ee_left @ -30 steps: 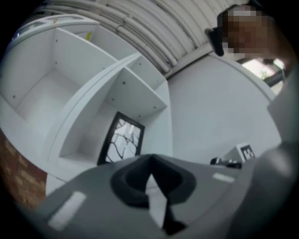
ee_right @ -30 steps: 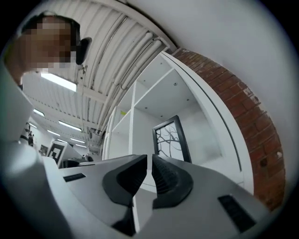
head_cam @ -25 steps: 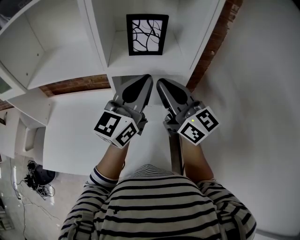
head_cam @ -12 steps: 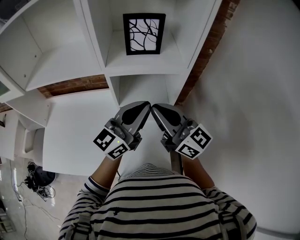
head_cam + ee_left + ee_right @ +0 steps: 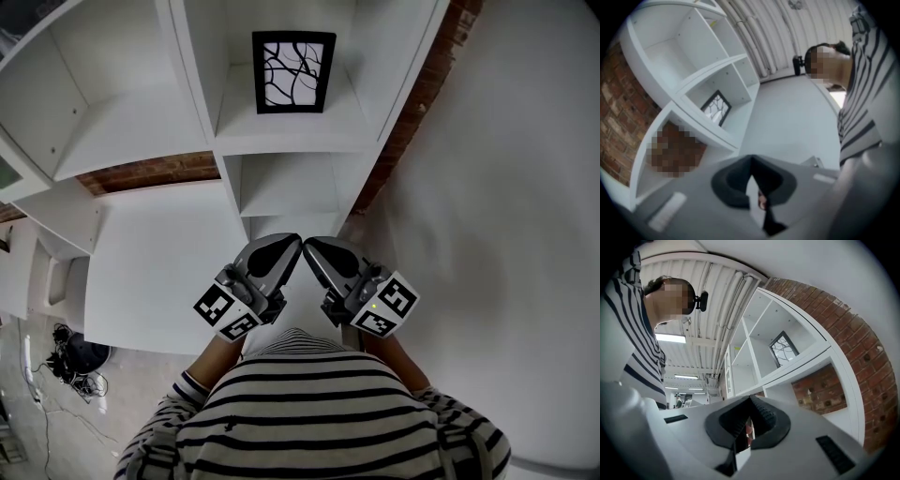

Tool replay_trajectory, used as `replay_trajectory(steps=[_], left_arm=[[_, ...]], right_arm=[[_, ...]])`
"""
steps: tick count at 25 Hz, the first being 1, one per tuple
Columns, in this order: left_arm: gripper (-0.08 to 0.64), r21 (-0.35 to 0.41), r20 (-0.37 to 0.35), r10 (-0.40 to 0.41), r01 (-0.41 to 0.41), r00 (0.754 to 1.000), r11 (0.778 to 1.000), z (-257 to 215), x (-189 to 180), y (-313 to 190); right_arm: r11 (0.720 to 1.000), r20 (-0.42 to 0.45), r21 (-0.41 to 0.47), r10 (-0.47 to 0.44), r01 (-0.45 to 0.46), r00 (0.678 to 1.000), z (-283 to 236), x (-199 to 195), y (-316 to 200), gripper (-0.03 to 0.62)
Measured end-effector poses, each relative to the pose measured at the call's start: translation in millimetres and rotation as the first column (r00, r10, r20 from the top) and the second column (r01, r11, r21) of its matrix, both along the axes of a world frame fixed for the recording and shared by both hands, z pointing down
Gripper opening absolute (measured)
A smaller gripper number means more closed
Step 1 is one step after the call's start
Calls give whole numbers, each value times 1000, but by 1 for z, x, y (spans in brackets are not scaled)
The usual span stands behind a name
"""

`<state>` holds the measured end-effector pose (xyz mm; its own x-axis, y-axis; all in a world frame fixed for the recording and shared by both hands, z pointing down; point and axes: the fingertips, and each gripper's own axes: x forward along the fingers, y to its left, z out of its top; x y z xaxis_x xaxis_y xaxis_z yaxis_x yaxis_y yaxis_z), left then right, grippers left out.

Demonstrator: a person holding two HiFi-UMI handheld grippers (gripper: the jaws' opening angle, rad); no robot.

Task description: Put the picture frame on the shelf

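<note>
Left hand-held gripper (image 5: 292, 246): grey jaws pressed together, nothing between them. Black rectangular picture frame with a white, black-lined print (image 5: 293, 71): upright in a compartment of the white cubby shelf (image 5: 291, 142), well ahead of both tips. Right hand-held gripper (image 5: 312, 247): jaws likewise pressed together, empty, its tip just beside the left one's.

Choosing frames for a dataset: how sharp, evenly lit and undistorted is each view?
Head view: evenly lit and sharp, the picture frame crisp, though the shelf edges bow. Left gripper view: strong fisheye with dark corners, the left gripper close and soft. Right gripper view: same fisheye, the ceiling light blown out, the right gripper blurred.
</note>
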<state>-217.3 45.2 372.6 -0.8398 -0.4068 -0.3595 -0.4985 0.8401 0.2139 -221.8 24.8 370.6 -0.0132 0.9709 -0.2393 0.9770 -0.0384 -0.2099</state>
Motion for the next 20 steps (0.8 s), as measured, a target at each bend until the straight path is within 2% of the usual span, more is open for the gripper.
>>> replay_trajectory(steps=[3,9,20], left_arm=[[5,28,-11,14,-14,1000,1000,6,4,0],[5,-13,-5,24,-24,1000,1000,6,8,-2],[5,-30,-2,20,-20,1000,999,7,11,-4]], right_arm=[[1000,5,11,-4,4,1000,5,5,-1,8],[1000,18,22,-9,9,1000,5,9,-1,8],[999,25,36,-15,14,1000,7,12,-2,6]])
